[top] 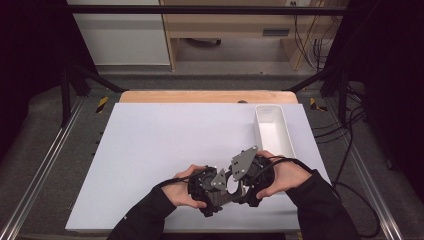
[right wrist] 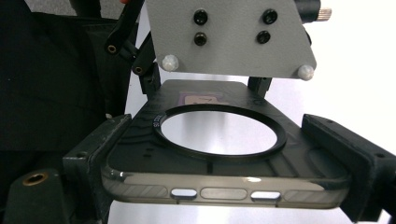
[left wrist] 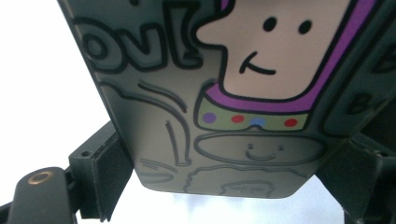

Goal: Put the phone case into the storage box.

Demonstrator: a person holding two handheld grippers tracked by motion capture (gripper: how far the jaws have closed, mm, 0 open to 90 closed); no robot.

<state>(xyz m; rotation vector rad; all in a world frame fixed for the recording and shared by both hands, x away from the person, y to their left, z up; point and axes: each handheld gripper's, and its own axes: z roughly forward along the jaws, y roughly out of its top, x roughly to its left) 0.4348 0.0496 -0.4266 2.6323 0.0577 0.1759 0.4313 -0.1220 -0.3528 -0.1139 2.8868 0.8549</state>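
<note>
A dark phone case lies flat between both sets of jaws, held from opposite ends. The right gripper clamps its port end and the left gripper its printed end, so its long axis runs gripper to gripper. In the high view the case is mostly hidden.

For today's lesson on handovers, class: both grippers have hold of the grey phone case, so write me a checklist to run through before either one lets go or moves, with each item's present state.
1. Right gripper has its jaws on both long sides of the smoky grey translucent phone case: ok.
2. Left gripper has its jaws against the case's cartoon-printed face edges: ok.
3. Case lifted off the white table sheet: cannot tell.
4. The white rectangular bin stands upright at the table's right: ok.
5. Grey three-cornered plates of the two grippers not knocking together: cannot tell.
</note>
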